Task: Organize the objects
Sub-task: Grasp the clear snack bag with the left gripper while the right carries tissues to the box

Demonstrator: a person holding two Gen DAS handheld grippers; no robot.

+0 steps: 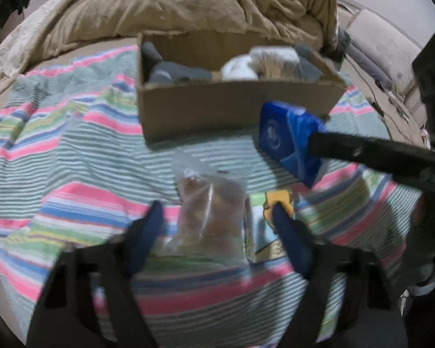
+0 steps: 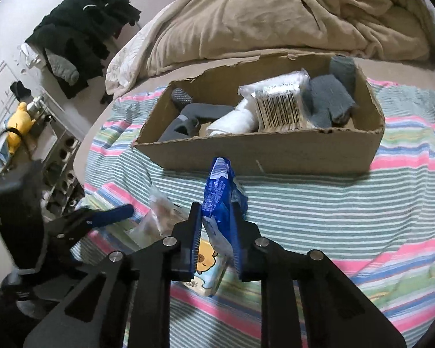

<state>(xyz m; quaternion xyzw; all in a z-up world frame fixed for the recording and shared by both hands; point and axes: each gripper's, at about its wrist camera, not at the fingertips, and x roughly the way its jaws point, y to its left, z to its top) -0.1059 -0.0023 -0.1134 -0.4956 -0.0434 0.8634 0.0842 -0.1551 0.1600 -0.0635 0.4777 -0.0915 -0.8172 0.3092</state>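
Observation:
My right gripper [image 2: 216, 206] is shut on a blue packet [image 2: 217, 194] and holds it above the striped blanket [image 2: 333, 217], in front of the cardboard box [image 2: 275, 150]. The packet also shows in the left wrist view [image 1: 287, 139], close to the box front [image 1: 203, 107]. My left gripper [image 1: 217, 211] is open, low over the blanket, its fingers on either side of a clear bag of brownish pieces [image 1: 211, 211]. A small carton with a yellow cartoon figure [image 1: 269, 226] lies beside the bag, under the right fingertip; it also shows in the right wrist view [image 2: 207, 269].
The box holds grey socks [image 2: 330, 101], a white roll [image 2: 235, 119] and a barcoded pack [image 2: 281, 107]. A tan duvet [image 2: 275, 14] lies behind it. Dark clothes [image 2: 81, 29], a yellow plush [image 2: 18, 124] and shelves stand at the left.

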